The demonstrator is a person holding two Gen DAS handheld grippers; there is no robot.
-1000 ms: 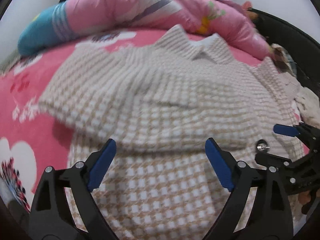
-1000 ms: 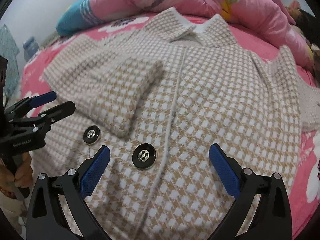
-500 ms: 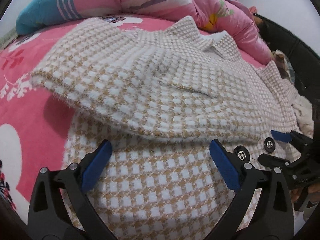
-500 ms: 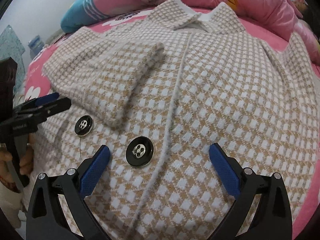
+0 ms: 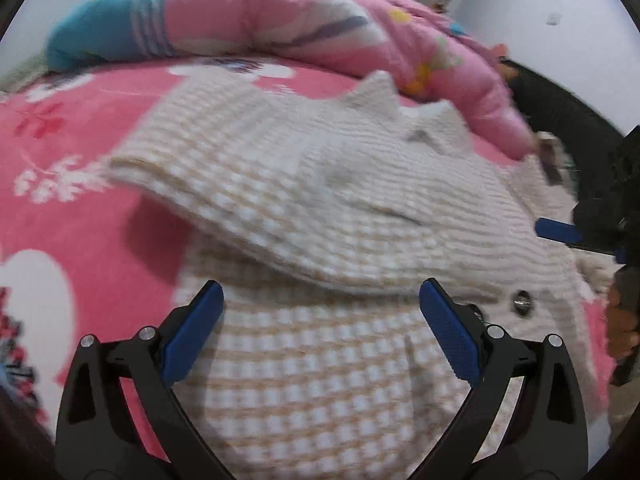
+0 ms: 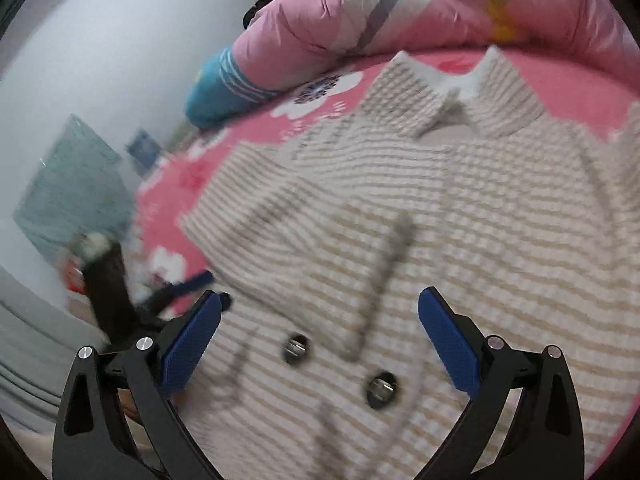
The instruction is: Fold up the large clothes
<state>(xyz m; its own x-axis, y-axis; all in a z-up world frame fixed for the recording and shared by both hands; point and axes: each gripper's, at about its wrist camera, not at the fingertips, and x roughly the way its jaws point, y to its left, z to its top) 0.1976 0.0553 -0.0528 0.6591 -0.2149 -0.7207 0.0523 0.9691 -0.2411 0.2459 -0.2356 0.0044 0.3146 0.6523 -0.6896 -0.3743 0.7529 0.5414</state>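
A: Status? Where's the checked coat?

B: Flat on the pink bed, collar away from us. One sleeve already folded across the front. Left claw wide, empty, over the hem.

A: Right claw?

B: Also wide, jaws just closed in slightly, nothing between them. Next, I'd say: grab the other sleeve, fold it in.

One checked coat with two dark buttons showing; one pink quilt; one pink floral bedsheet; two grippers, left and right.
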